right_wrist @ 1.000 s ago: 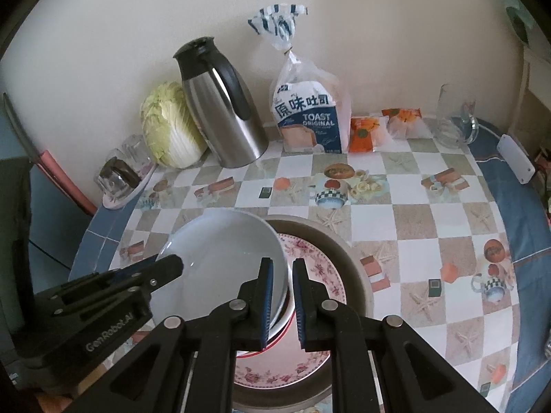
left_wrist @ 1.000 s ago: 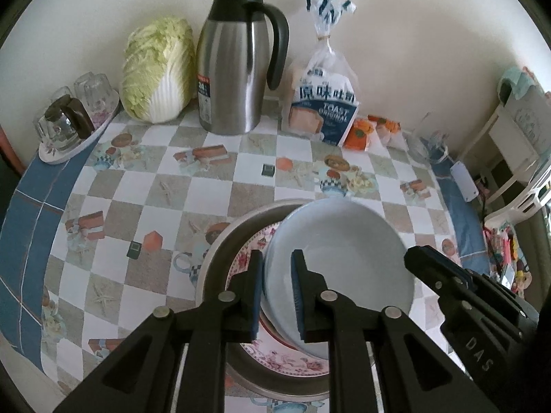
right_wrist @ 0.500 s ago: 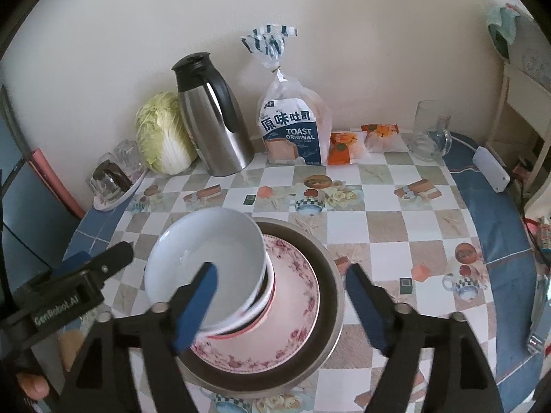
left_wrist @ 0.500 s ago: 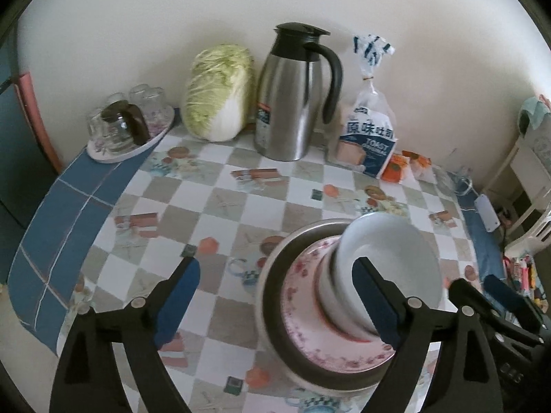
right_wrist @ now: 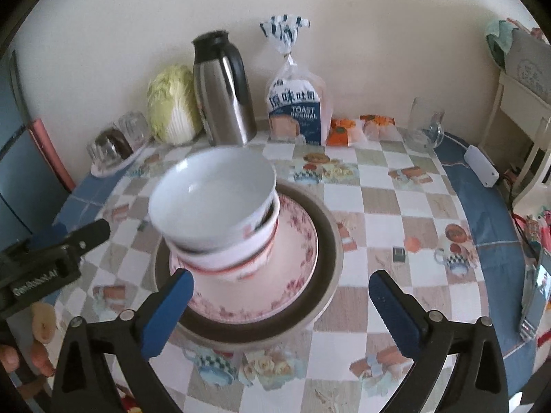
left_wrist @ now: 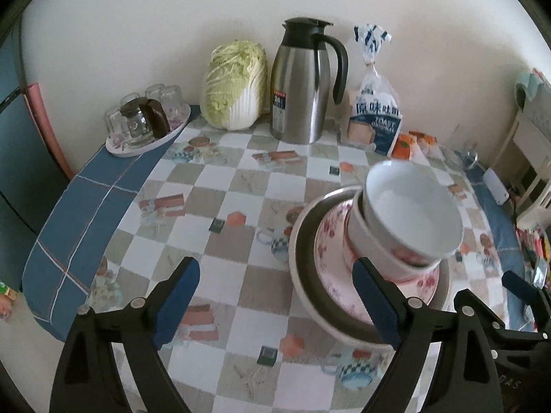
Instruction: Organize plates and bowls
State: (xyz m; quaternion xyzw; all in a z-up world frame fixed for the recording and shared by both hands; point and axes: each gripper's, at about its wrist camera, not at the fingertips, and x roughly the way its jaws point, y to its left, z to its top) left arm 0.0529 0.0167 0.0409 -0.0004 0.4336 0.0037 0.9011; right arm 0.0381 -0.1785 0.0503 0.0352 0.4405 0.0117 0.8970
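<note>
A white bowl sits nested, a little tilted, in a second white bowl with red trim. Both stand on a pink floral plate inside a grey-rimmed dark plate. The stack shows in the left wrist view at the right. My left gripper is open and empty, above the table to the left of the stack. My right gripper is open and empty, in front of the stack. The left gripper also shows in the right wrist view.
At the back wall stand a steel thermos jug, a cabbage, a toast bag and orange packets. A tray of glasses is back left, a glass pitcher back right. A phone lies at the right edge.
Both grippers were shut on the rim of the top white bowl. They let go, opened wide and drew back and up from the stack. The bowl stays nested in the lower one.
</note>
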